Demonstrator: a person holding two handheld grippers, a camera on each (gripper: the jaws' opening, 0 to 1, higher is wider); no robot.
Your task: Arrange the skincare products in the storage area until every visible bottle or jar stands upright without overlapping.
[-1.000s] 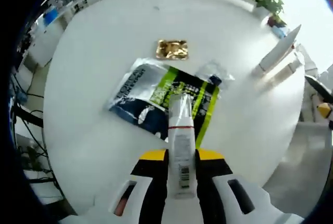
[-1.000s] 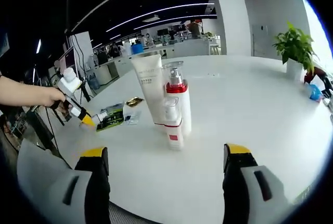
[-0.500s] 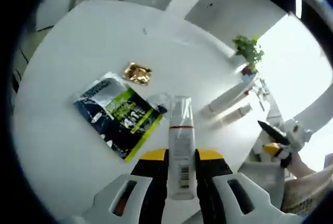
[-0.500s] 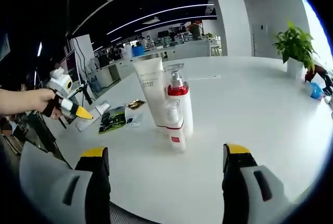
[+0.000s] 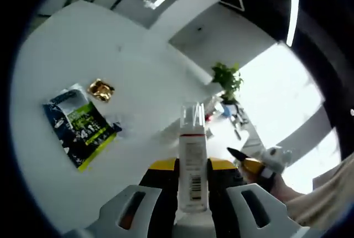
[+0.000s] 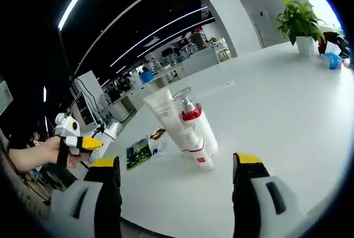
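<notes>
Your left gripper [image 5: 193, 167] grips a bottle; your right gripper [image 6: 176, 167] is wide open over the table.

The bottle [image 5: 192, 163], white with a red band, clear cap and barcode, is clamped between your left jaws and points straight ahead, lifted off the white table [image 5: 138, 77]. A dark-and-green packet [image 5: 79, 125] and a gold sachet [image 5: 101, 89] lie left of those jaws. Ahead of your right jaws, between them, a white tube [image 6: 166, 112], a red-collared pump bottle [image 6: 196, 124] and a small bottle [image 6: 200, 150] stand clustered together.
</notes>
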